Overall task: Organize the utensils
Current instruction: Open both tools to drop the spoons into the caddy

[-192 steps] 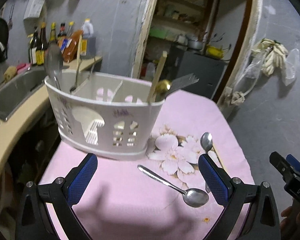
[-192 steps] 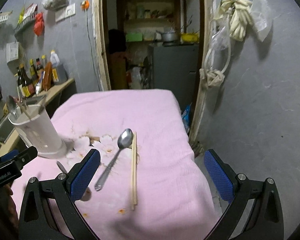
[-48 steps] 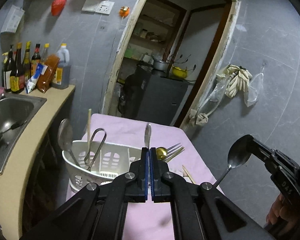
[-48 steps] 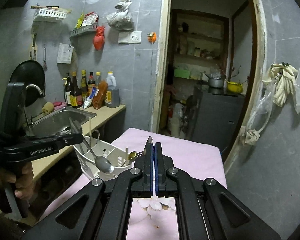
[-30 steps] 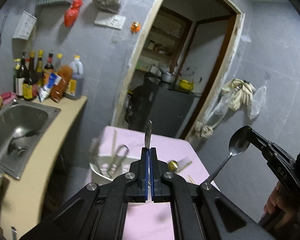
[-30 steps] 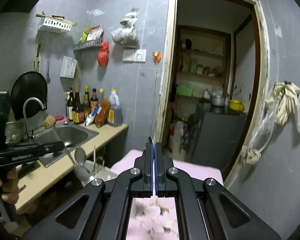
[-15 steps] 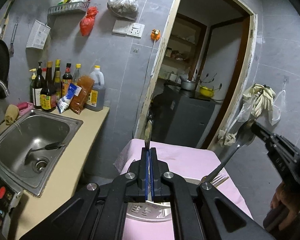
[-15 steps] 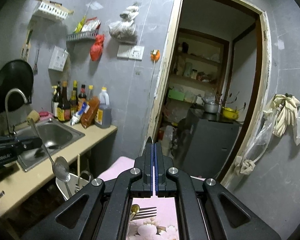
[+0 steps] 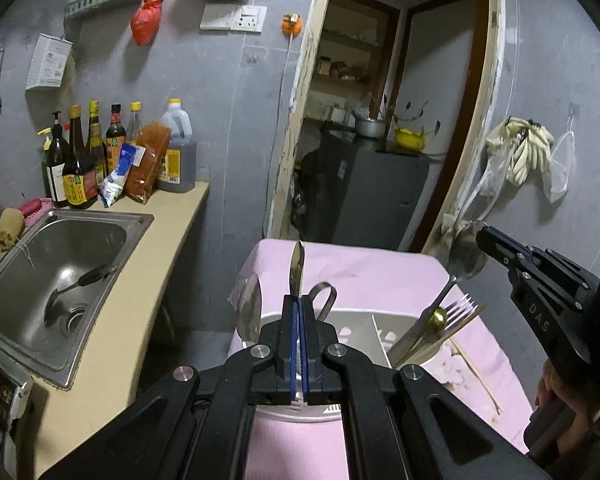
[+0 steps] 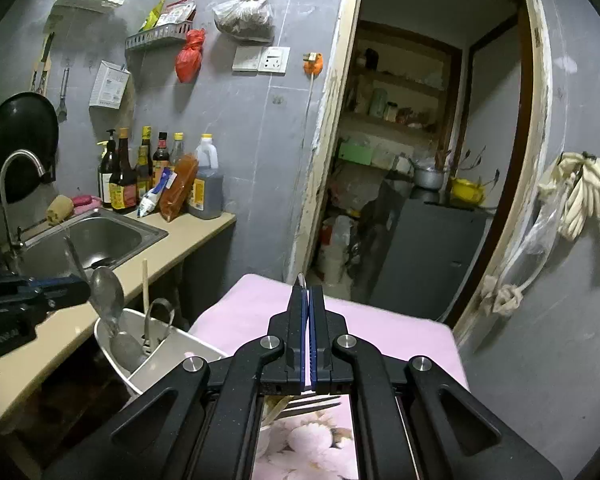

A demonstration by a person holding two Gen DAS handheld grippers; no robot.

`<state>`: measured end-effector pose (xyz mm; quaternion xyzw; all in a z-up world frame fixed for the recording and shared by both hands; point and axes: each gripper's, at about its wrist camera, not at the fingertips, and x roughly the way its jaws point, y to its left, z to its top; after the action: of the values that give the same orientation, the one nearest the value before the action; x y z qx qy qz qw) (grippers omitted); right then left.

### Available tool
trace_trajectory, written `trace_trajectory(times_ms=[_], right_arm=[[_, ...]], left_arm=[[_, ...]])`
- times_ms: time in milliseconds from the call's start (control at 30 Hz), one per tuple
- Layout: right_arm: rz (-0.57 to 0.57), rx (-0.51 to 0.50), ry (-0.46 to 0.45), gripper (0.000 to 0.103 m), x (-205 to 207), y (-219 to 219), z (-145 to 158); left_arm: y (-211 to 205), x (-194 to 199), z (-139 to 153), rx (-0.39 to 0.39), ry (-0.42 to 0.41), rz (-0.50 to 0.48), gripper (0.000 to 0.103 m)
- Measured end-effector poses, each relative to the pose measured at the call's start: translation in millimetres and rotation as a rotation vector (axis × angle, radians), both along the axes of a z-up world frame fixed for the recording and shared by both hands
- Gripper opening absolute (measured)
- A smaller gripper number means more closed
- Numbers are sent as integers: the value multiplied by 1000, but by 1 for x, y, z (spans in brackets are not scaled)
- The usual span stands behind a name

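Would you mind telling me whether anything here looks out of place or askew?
Yes: a dark-handled utensil lies in the steel sink by the drain, away from the white plastic utensil caddy. A pair of wooden chopsticks lies loose on the pink tablecloth beside it.

Grey tiled wall, steel sink in beige counter, open doorway, bottles

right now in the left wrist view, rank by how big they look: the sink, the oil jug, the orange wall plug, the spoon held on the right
1. sink
2. oil jug
3. spoon, bowl to handle; close to the jug's size and nearer the camera, so this order is unsure
4. orange wall plug
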<state>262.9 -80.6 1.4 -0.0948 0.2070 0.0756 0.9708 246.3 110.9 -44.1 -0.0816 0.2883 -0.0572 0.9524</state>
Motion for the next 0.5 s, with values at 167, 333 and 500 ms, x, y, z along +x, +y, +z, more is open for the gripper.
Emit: trace_trajectory(times_ms=[167,333,500], right_arm=[[44,38,83,3,4,-4,-12],[59,91,97,46,-3,-11,-14],[31,126,67,46,-16,-25,0]], left_arm=[[-6,5,-8,25,43,-1,2],[-4,6,-12,-5,73,-8,2],[-1,0,-7,-12,65,-7,3]])
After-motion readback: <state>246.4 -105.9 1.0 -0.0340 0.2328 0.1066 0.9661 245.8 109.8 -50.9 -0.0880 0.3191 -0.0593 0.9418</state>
